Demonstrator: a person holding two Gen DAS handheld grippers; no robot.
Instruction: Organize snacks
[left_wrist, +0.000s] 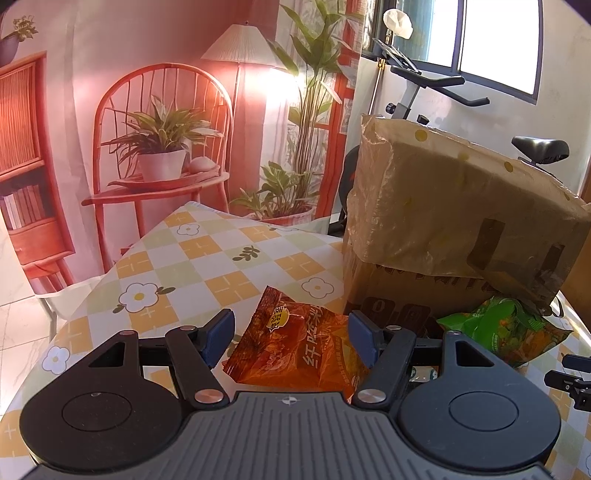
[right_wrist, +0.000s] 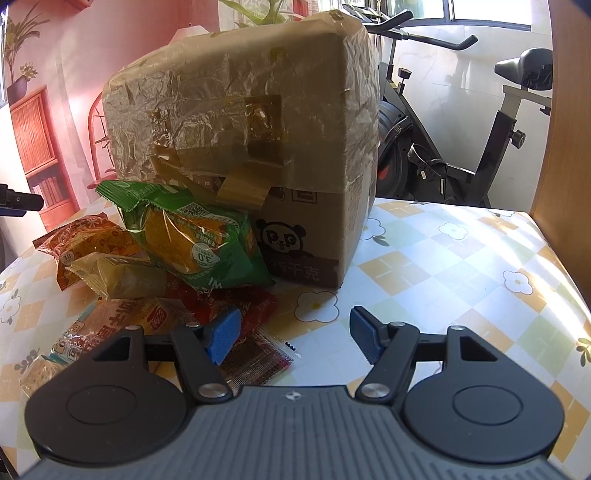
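My left gripper (left_wrist: 291, 338) is open, its blue pads on either side of an orange snack packet (left_wrist: 295, 350) that lies on the checked tablecloth; the pads stand apart from it. A green snack packet (left_wrist: 506, 328) lies to the right against a taped cardboard box (left_wrist: 450, 221). My right gripper (right_wrist: 295, 336) is open and empty above the cloth, in front of the box (right_wrist: 243, 122). A pile of snacks lies to its left: the green packet (right_wrist: 199, 240) on top, a yellow packet (right_wrist: 118, 277), the orange packet (right_wrist: 85, 243), red packets (right_wrist: 236, 302) and a dark sachet (right_wrist: 255, 358) under the left pad.
The table (right_wrist: 461, 273) has a flowered checked cloth, with bare cloth to the right of the box. An exercise bike (right_wrist: 461, 140) stands behind the table. A printed backdrop (left_wrist: 166, 129) hangs at the far left. A wooden panel (right_wrist: 565, 129) stands at the right edge.
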